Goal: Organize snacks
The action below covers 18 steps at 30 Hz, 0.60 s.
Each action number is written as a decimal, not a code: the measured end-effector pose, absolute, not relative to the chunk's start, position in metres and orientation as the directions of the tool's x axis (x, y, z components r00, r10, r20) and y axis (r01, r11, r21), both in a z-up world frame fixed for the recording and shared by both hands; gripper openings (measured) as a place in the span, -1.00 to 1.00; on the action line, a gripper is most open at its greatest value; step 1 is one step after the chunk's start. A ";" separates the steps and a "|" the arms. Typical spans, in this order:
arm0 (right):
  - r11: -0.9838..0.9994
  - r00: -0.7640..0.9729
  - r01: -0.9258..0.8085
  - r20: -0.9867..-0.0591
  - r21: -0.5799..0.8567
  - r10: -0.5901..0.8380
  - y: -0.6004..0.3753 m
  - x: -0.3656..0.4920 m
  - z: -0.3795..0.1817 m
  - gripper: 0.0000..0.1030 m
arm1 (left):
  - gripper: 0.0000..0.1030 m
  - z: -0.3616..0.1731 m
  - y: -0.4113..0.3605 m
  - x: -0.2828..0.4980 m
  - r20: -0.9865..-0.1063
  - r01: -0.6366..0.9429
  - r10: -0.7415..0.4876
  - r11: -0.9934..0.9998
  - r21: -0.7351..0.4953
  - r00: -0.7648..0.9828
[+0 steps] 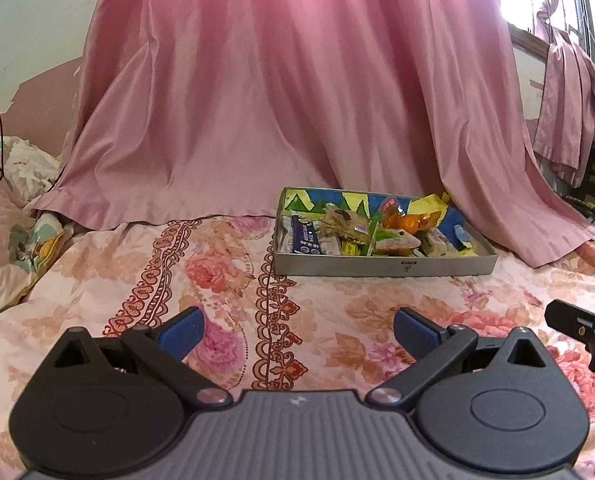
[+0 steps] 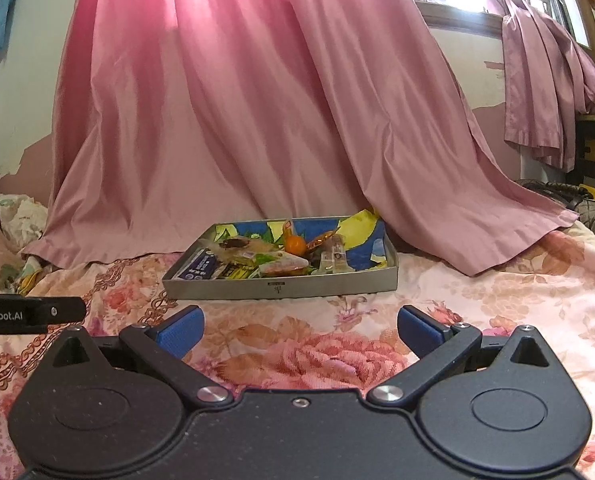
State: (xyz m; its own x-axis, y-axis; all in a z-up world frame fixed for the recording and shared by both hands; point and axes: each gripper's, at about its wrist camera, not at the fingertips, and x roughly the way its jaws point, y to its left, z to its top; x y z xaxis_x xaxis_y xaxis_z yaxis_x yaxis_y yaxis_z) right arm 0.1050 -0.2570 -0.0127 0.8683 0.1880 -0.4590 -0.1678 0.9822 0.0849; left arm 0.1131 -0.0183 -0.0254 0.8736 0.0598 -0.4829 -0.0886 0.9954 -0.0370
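A shallow grey box (image 1: 385, 268) (image 2: 281, 286) with a blue and yellow lining lies on the flowered bed cover, holding several wrapped snacks. Among them are a dark blue packet (image 1: 307, 240) (image 2: 199, 268), an orange round piece (image 1: 407, 222) (image 2: 295, 244) and a triangular pink-wrapped one (image 1: 397, 244) (image 2: 283, 266). My left gripper (image 1: 297, 326) stands open over the cover, well short of the box and to its left. Centred in front of the box, my right gripper (image 2: 299, 326) is open too. Neither holds anything.
A long pink curtain (image 1: 277, 100) (image 2: 237, 120) drapes onto the bed right behind the box. Crumpled bedding (image 1: 17, 184) lies at the far left. A window with a tied curtain (image 2: 545, 80) is at the right. The other tool shows at each view's edge.
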 end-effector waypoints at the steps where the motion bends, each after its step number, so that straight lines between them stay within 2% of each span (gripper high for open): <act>1: 0.983 0.868 -0.165 -0.461 0.084 0.185 -0.257 0.107 -0.015 0.99 | 0.99 -0.027 -0.018 0.114 -0.481 -0.091 0.064 0.995 -0.033 0.875; 6: 0.982 0.874 -0.169 -0.448 0.087 0.190 -0.256 0.115 -0.022 0.99 | 0.99 -0.033 -0.013 0.118 -0.464 -0.119 0.082 0.992 -0.052 0.882; 18: 0.988 0.899 -0.131 -0.411 0.077 0.151 -0.258 0.116 -0.025 0.99 | 0.99 -0.041 -0.017 0.122 -0.458 -0.132 0.113 0.991 -0.010 0.882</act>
State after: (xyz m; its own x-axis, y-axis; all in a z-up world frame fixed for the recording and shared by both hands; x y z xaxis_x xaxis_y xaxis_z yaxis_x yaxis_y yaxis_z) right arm 0.1161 -0.2584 -0.0251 0.8988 0.1515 -0.4113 -0.1315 0.9884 0.0766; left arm 0.1216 -0.0172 -0.0411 0.8817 0.1133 -0.4579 -0.1323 0.9912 -0.0095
